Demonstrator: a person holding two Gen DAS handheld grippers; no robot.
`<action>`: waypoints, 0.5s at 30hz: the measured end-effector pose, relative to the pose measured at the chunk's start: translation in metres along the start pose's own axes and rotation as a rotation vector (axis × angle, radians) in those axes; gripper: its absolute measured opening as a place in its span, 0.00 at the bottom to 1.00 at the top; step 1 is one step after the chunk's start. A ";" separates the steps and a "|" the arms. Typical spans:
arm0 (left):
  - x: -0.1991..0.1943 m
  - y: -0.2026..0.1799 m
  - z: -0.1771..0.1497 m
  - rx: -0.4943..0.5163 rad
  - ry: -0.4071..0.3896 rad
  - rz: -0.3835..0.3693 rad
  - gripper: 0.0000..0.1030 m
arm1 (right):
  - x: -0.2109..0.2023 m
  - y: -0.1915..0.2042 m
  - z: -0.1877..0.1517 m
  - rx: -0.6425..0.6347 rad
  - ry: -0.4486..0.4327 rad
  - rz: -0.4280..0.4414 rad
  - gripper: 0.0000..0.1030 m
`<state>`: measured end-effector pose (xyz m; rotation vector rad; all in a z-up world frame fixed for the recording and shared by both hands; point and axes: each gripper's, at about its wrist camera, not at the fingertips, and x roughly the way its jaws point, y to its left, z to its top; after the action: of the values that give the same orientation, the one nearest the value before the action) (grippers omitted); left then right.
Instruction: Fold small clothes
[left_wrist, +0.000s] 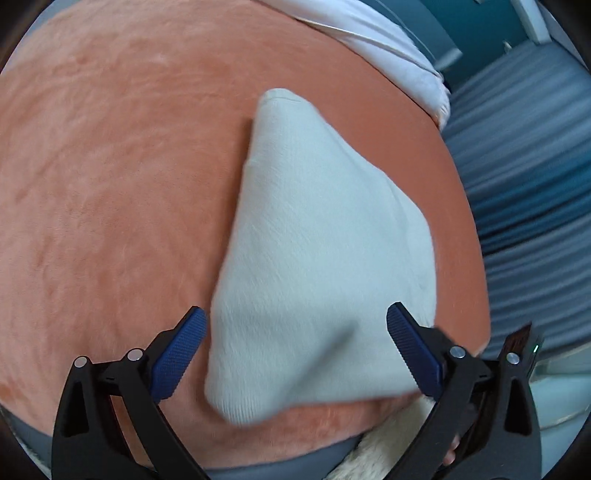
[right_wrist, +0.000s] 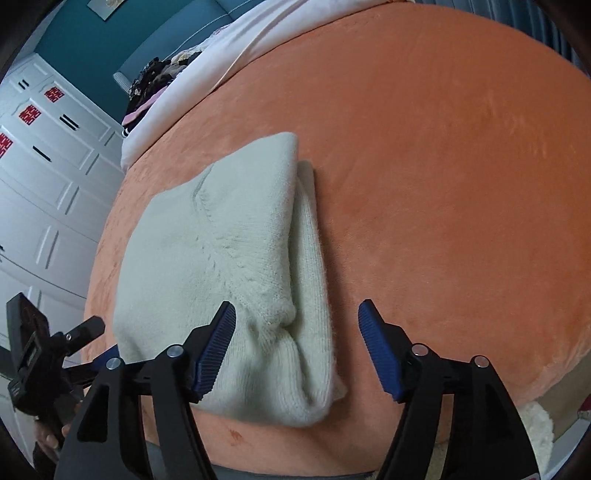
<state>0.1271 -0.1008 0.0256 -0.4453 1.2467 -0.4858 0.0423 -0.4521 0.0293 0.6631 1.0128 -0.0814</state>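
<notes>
A pale cream knitted garment (left_wrist: 317, 258) lies folded on the orange plush bed cover (left_wrist: 110, 184). In the right wrist view the garment (right_wrist: 221, 266) shows a folded top layer with a ribbed edge along its right side. My left gripper (left_wrist: 295, 332) is open above the garment's near end, holding nothing. My right gripper (right_wrist: 297, 328) is open above the garment's near right corner, holding nothing. The left gripper also shows in the right wrist view (right_wrist: 74, 350) at the garment's left side.
A white sheet (left_wrist: 399, 55) lies at the far edge of the bed. A white wardrobe (right_wrist: 44, 184) stands to the left, with dark clothes (right_wrist: 155, 81) piled at the back. Blue-grey curtains (left_wrist: 524, 184) hang to the right. A fluffy cream rug (right_wrist: 535, 428) lies below the bed.
</notes>
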 end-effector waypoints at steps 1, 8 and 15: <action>0.008 0.005 0.006 -0.025 0.010 0.001 0.93 | 0.009 -0.001 0.001 0.013 0.021 0.024 0.68; 0.012 -0.012 0.004 0.030 -0.031 0.091 0.93 | 0.038 0.001 0.007 0.064 0.051 0.084 0.73; -0.012 -0.045 -0.022 0.287 -0.113 0.281 0.93 | 0.004 0.035 0.016 -0.114 -0.100 -0.058 0.73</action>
<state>0.0983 -0.1319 0.0546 -0.0516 1.0891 -0.3862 0.0692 -0.4323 0.0488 0.5210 0.9336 -0.1057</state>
